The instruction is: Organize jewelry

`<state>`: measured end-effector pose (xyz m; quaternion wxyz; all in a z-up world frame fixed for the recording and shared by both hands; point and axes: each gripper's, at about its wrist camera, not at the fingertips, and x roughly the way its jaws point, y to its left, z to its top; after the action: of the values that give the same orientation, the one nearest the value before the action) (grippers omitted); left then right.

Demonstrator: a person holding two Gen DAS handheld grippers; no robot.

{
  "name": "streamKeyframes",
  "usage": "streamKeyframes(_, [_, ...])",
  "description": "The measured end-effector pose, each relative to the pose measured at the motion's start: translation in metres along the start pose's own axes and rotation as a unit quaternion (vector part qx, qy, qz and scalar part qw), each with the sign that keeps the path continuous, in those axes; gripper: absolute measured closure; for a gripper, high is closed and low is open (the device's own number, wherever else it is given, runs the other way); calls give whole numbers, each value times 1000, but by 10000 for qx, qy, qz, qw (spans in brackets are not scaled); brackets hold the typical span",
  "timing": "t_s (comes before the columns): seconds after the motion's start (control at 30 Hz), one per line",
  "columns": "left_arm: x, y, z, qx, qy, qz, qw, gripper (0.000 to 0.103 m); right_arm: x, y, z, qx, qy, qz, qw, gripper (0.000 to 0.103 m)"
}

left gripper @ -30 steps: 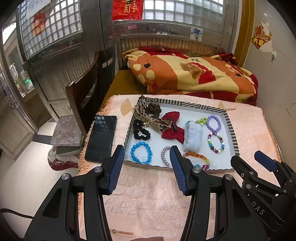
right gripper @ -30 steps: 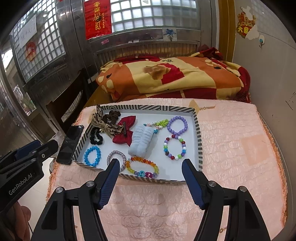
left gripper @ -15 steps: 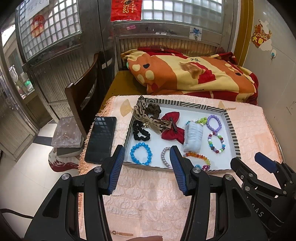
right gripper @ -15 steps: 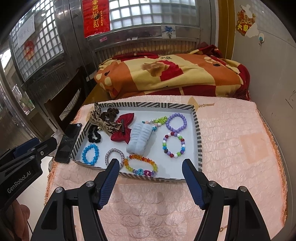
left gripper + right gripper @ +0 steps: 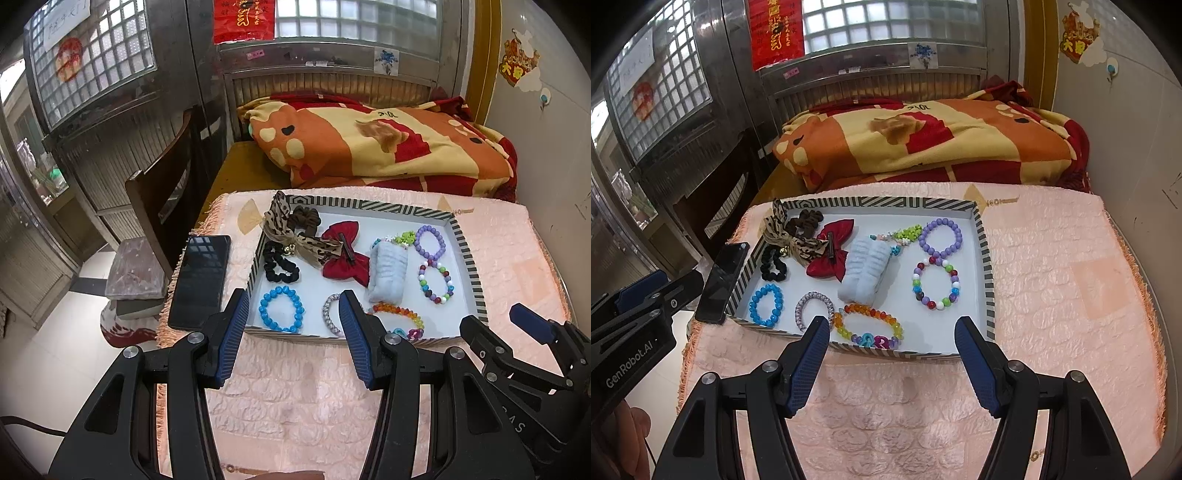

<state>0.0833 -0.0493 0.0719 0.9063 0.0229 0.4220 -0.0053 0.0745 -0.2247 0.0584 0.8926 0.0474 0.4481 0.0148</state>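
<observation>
Little has moved since a second ago: both grippers have only drifted slightly, and the tray's contents lie as they did. In the left wrist view the left gripper (image 5: 291,314) hangs low at centre, jaws wide apart and empty, short of the tray (image 5: 466,254). The right gripper (image 5: 892,334) is likewise spread and empty, at the tray's near rim.

All the jewelry sits inside the tray: a blue bracelet (image 5: 281,309) at lower left, a silver bracelet (image 5: 328,314) beside it, an orange bracelet (image 5: 873,325) at the near edge, mixed beads (image 5: 936,284) and purple beads (image 5: 940,236) to the right, with bows and scrunchies at upper left. A phone (image 5: 201,280) lies outside, left of the tray.

Pieces spread apart in a tray fit either a finished sort or one under way. For any pick, come down over one side of a loop, clear of its neighbours, and close gently so beads do not roll.
</observation>
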Motion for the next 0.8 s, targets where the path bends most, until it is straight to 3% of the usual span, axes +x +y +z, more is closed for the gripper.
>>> streamKeyframes(0.8, [18,-8,1,36,253,-66,9997,52,17,-7,1,4,148,45,9999,35])
